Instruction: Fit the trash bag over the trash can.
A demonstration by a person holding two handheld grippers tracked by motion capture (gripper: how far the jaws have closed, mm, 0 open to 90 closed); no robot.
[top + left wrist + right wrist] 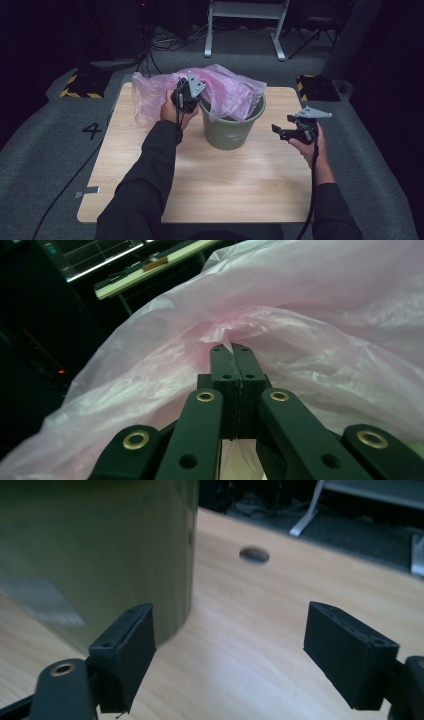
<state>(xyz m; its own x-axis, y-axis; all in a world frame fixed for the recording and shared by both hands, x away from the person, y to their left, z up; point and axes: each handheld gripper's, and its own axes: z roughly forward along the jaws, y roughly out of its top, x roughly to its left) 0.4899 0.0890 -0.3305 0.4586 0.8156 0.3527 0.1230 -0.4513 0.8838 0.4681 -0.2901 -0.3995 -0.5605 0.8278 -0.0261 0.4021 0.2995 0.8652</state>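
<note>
Dark grey carpet surrounds the wooden counter (pixel 210 170), where a green bucket (pixel 231 127) stands near the middle with a thin pink bag (pixel 225 90) draped over its rim and spilling toward the far left corner. By the look of it, the bag is being fitted into the bucket as a liner. The left tongs (pixel 192 95) sit at the bucket's left rim, and in the left gripper view they are pressed together on a gathered fold of the bag (pixel 300 340), probably so that edge can be drawn out over the rim. The right tongs (pixel 282 131) hang above the counter to the right of the bucket, apart from it, spread wide with nothing between them; in the right gripper view the bucket (pixel 100 555) wall looms just ahead, so this hand looks ready to take the bag's other edge.
</note>
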